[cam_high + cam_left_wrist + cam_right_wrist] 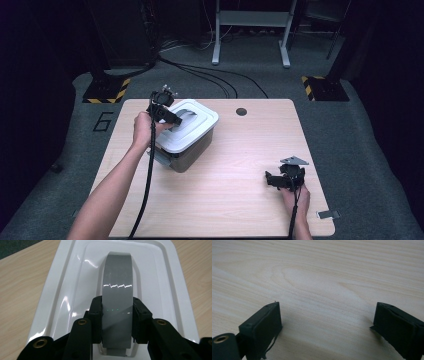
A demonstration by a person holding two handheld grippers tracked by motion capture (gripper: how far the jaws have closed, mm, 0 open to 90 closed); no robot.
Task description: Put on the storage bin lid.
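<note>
Left gripper: my left gripper (117, 320), black with two jaws, is clamped on the grey arched plastic handle (117, 290) of the box lid; one pad presses each edge of the strap.
Left gripper, high view: my left gripper (172, 119) sits over the near-left part of the lid, my left hand (142, 131) behind it, its black cable (146, 185) trailing back along my forearm.
Handle: a smooth grey band, glossy, rising in a curve ahead of my jaws and running lengthwise down the middle of the lid's recess.
Lid: the white rectangular plastic lid (62, 297), stepped and shiny, spreads out on both sides of my left jaws and ahead of them; it is seated on the box.
Box: the translucent grey plastic storage box (192, 150) stands directly under my left gripper, turned at an angle to the table edges.
Right gripper: my right gripper (327, 325), black, stands spread wide with nothing between the jaws, bare wood beneath and ahead of them.
Right gripper, high view: my right gripper (276, 181) is low over the table, well apart from the box, with the grey three-cornered plate (294, 160) on top and my right hand (296, 196) behind it.
Table: the light wooden table top (240, 150) lies under both grippers.
Table hole: a small round dark grommet (241, 111), beyond the box, far ahead of my right gripper.
</note>
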